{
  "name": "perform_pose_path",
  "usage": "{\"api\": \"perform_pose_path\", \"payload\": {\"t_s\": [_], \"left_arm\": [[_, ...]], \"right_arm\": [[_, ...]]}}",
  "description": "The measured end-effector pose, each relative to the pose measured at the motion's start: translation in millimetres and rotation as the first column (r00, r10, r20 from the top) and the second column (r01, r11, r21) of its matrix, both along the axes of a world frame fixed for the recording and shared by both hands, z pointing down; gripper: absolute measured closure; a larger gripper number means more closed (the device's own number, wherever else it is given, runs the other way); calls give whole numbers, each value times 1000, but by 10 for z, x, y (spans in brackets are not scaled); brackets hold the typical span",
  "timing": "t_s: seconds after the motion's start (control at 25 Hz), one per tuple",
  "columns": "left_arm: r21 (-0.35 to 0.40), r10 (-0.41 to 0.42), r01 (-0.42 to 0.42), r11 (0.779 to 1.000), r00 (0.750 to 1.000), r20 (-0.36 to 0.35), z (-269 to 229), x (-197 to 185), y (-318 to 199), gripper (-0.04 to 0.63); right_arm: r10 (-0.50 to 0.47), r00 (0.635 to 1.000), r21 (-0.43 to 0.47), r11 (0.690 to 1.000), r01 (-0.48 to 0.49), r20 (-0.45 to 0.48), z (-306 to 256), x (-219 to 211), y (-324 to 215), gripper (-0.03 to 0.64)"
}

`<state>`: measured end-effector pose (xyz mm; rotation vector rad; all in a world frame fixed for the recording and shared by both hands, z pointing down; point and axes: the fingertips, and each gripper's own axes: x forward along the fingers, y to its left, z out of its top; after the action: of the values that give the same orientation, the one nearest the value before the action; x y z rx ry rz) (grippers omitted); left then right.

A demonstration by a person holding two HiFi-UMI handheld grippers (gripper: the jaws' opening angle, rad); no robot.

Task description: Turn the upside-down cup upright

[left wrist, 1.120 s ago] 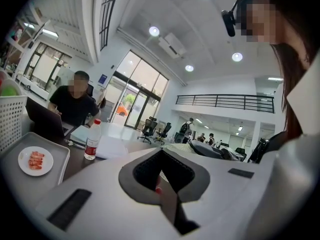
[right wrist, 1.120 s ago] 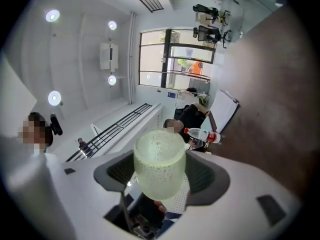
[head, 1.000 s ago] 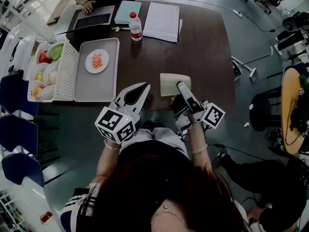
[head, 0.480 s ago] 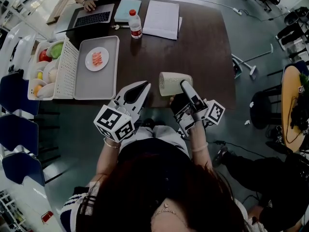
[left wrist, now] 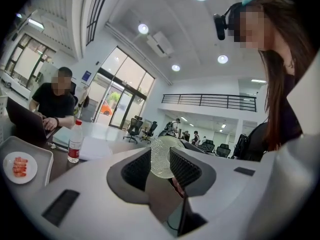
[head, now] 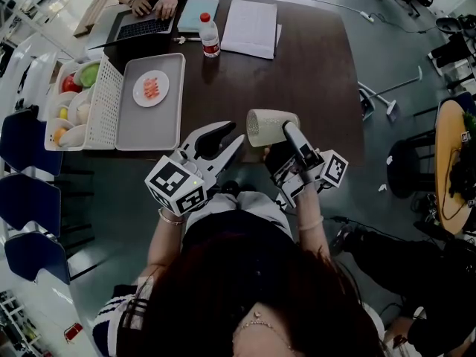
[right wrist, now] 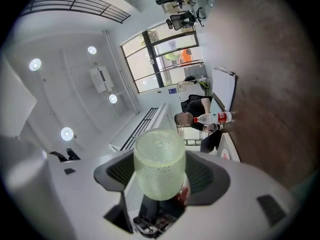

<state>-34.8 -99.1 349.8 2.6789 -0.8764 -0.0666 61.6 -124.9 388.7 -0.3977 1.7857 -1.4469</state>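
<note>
A pale green, dimpled cup (head: pixel 266 127) hangs on its side just above the dark table (head: pixel 312 73) near its front edge. My right gripper (head: pixel 283 137) is shut on it. In the right gripper view the cup (right wrist: pixel 159 164) stands out between both ribbed pads, pointing away from the camera. My left gripper (head: pixel 225 142) is to the cup's left, a little apart from it. Its jaws are opening and nothing is between them. In the left gripper view the cup (left wrist: pixel 161 156) shows beyond that gripper (left wrist: pixel 160 168).
A grey tray (head: pixel 149 121) with a small plate of food (head: pixel 151 88) lies at the left, next to a white basket of fruit (head: pixel 71 106). At the far end are a water bottle (head: pixel 210 39), papers (head: pixel 249 28) and a laptop (head: pixel 141 28) under a person's hands.
The cup has turned in my right gripper, and one round end now faces left. My left gripper's jaws have spread apart and it has shifted slightly toward the cup.
</note>
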Motion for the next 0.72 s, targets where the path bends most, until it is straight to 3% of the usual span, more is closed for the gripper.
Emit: {"api": "perform_pose_path", "payload": {"t_s": [0.2,0.36,0.72], "left_arm": [[4,56,-56,998,998,33,18,87,65,418],[-5,102,-102,995,995,23,-10,157,94,298],[-12,160,-160,987,986,42,-55,307,92,196]], "right_arm": [[-11,1000,3,1000,11,14,-29,-15,12,293],[-19,1000,12,1000,19,16,-57,-19,15,293],[-68,998,48,997,67,19,-167,-92,61,293]]}}
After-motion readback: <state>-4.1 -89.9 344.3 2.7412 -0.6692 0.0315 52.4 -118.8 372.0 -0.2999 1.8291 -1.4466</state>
